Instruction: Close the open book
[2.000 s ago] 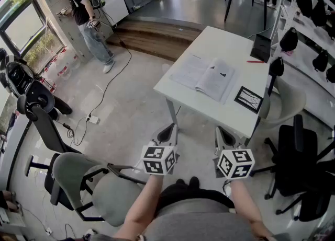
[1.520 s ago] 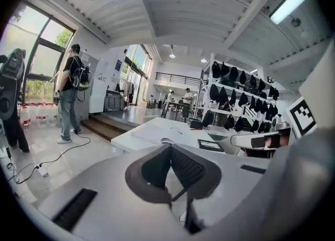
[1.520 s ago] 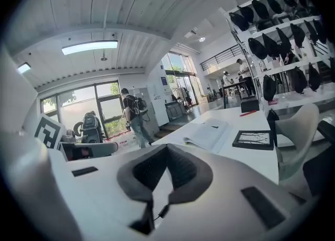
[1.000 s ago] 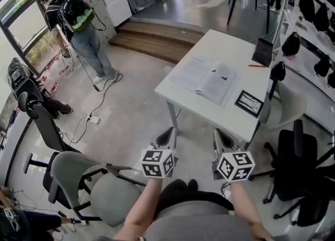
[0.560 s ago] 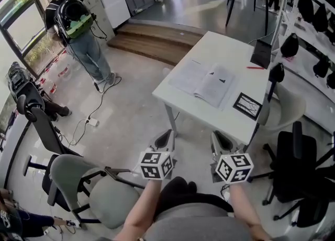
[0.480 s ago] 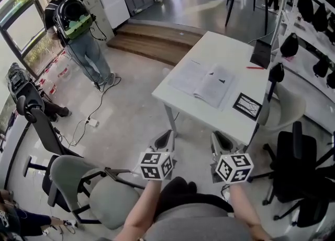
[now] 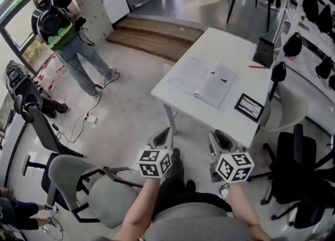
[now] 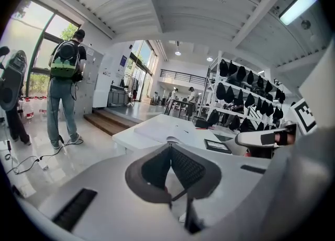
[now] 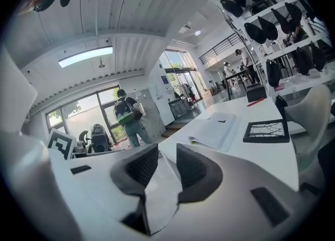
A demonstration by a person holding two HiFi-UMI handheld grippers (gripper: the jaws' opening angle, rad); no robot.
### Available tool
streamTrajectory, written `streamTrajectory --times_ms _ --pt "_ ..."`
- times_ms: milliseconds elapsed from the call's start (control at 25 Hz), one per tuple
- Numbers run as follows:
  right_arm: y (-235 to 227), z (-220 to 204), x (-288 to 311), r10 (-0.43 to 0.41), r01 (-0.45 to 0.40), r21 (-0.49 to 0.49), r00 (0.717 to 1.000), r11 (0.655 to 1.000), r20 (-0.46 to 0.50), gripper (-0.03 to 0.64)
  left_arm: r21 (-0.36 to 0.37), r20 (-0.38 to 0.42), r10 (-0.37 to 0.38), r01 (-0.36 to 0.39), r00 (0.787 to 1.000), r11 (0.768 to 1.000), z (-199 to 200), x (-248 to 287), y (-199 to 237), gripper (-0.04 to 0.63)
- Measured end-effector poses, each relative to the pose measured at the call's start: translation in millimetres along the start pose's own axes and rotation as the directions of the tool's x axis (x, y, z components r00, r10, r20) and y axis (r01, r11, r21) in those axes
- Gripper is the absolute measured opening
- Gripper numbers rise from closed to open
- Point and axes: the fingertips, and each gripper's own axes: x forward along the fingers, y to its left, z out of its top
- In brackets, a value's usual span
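- Opening just now, the right gripper [image 7: 220, 141] has its claw spread, with nothing between the jaws; the person with the backpack [image 7: 56, 24] has also shifted along the far wall.
- The open book [image 7: 204, 81] has not moved. It lies flat with both pages up, midway along the table [image 7: 230, 44] and close to its left edge.
- A black-framed card [image 7: 248, 107] lies near the book, by the table's near edge. A dark upright device [image 7: 263, 52] and a red pen [image 7: 256, 67] sit towards the far right corner.
- The left gripper [image 7: 165, 138] has its claw pressed together and empty.
- Both grippers hang over the floor, well apart from the table, so I judge the close has not begun. The spreading right claw looks like readying for a page or cover.
- Only the head view shows that gap to the table.
- Only the right gripper view [image 9: 166, 153] shows the book [image 9: 214, 130] side-on, pages humped at the spine.
- Only the left gripper view [image 8: 168, 148] shows those pads meeting.
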Motion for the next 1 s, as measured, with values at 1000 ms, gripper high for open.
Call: streamTrajectory --times_ms 1000 --pt "-31.3 20.8 137.2 -0.076 0.081 0.149 0.996 0.986 -0.038 0.133 0.032 -0.061 -0.069 0.071 0.996 0.997 44.9 124.3 89.3 0.008"
